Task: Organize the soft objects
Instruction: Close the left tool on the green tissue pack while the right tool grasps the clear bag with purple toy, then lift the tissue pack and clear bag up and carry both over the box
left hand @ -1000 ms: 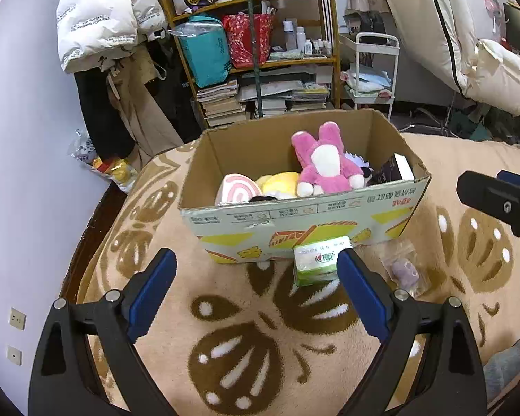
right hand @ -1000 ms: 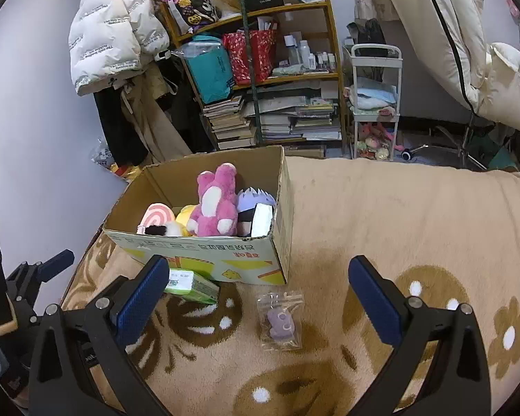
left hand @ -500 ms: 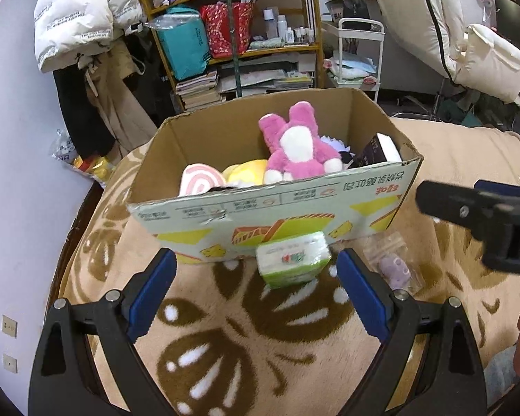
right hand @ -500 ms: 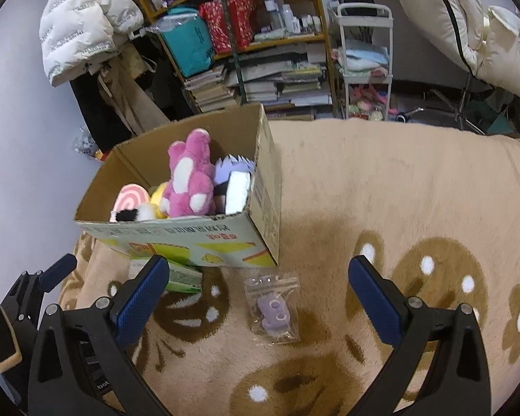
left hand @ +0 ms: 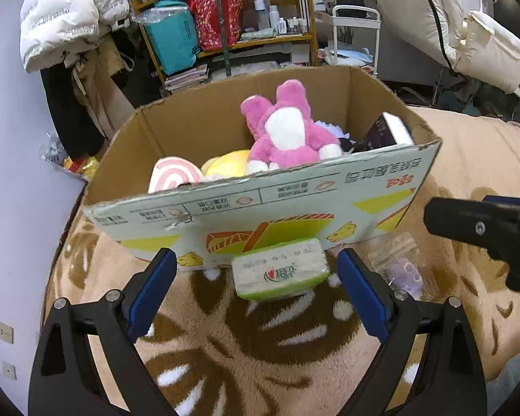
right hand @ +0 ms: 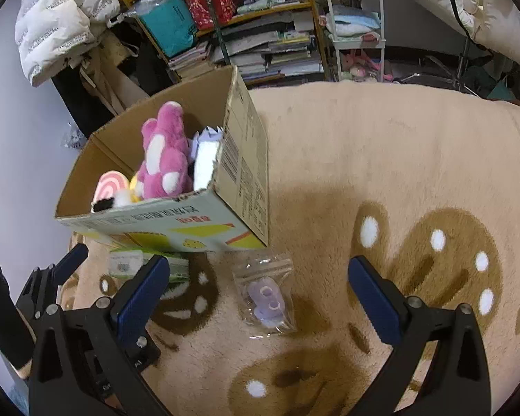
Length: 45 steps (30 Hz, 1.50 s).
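two claws wide open over the blanket, soft items on the floor side of the box

left gripper (left hand: pixel 253 287): jaws spread wide, nothing held. the tissue pack (left hand: pixel 280 268) sits between the blue pads (left hand: pixel 149 287), not touched by either; it lies on the brown-patterned blanket (left hand: pixel 260 346) with its far edge against the printed front wall of the cardboard box (left hand: pixel 294 204).

right gripper (right hand: pixel 256 298): jaws equally wide, empty. a clear zip bag (right hand: pixel 265 294) holding a small lilac item lies flat on the blanket between the fingers, clear of both pads, just in front of the box's near corner. in the left wrist view the same bag sits to the right of the tissue pack, near it but apart.

box contents: pink plush (left hand: pixel 287 131) upright toward the middle-right, a pink-and-white swirl plush (left hand: pixel 175 178) at the left front, a yellow plush (left hand: pixel 227 166) between them, a dark box with a white side (left hand: pixel 386 135) leaning at the right end.

background: cluttered wooden shelf (right hand: pixel 260 10), white puffer jacket (right hand: pixel 52 17) hanging left.
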Each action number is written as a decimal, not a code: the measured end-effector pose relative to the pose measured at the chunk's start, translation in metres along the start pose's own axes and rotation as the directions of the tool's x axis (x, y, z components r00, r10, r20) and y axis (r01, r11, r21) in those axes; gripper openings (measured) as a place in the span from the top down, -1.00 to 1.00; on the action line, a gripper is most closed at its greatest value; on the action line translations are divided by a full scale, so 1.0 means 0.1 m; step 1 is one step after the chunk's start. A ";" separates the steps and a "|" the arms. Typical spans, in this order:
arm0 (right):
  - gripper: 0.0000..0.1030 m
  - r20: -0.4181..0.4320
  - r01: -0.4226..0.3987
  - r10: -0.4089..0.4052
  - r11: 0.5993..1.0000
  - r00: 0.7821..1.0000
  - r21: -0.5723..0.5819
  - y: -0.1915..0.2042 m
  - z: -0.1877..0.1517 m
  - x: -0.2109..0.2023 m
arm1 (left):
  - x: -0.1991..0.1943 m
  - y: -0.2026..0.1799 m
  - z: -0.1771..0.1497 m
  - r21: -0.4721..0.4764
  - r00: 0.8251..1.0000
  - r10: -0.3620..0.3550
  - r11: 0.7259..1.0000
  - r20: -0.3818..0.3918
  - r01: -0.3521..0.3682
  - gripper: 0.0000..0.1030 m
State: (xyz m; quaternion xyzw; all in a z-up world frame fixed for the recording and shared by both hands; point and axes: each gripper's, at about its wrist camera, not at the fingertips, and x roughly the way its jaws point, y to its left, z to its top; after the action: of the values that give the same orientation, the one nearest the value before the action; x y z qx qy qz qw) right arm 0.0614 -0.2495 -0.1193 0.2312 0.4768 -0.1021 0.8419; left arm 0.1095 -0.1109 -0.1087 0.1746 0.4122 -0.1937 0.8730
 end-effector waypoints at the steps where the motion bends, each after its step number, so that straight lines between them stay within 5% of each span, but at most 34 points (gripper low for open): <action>1: -1.00 -0.007 0.003 -0.004 1.000 1.000 -0.001 0.00 0.00 0.02 | 0.03 0.02 0.00 -0.012 1.000 -0.009 1.000 -0.009 0.009 -0.73; 8: -0.88 -0.072 0.026 -0.027 1.000 0.997 -0.012 -0.01 -0.03 0.21 | 0.17 0.11 -0.08 -0.062 0.991 -0.117 0.992 -0.066 0.113 -0.04; 18: -0.75 -0.219 0.030 -0.035 0.999 0.975 -0.027 -0.03 -0.15 0.51 | 0.14 0.04 -0.12 -0.023 0.995 -0.082 0.996 -0.053 0.081 -0.02; 25: -0.74 -0.237 0.053 -0.071 0.995 0.969 -0.082 0.04 -0.19 0.57 | 0.12 0.07 -0.12 -0.039 0.997 -0.055 0.998 -0.055 0.053 0.00; 29: -0.35 -0.297 0.030 -0.062 0.993 0.953 -0.112 0.16 -0.23 0.72 | 0.12 0.13 -0.11 -0.065 0.997 -0.056 0.997 -0.061 0.052 0.00; 33: -0.33 -0.289 0.068 -0.117 0.982 0.950 -0.173 0.22 -0.27 0.80 | 0.12 0.16 -0.10 -0.076 0.997 -0.044 0.996 -0.070 0.038 0.00; 35: 0.05 -0.271 0.104 -0.157 0.974 0.950 -0.201 0.27 -0.28 0.79 | 0.12 0.17 -0.11 -0.075 0.997 -0.026 0.997 -0.073 0.021 0.00; 45: 0.11 -0.187 0.083 -0.121 0.976 0.975 -0.201 0.34 -0.21 0.42 | -0.02 0.20 -0.13 -0.091 0.998 -0.013 0.996 -0.068 0.007 0.00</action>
State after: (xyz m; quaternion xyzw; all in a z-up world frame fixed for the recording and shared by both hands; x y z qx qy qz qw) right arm 0.0806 -0.2077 -0.1542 0.1330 0.5774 -0.0754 0.8020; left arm 0.1098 -0.0869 -0.1120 0.1395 0.4511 -0.1730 0.8644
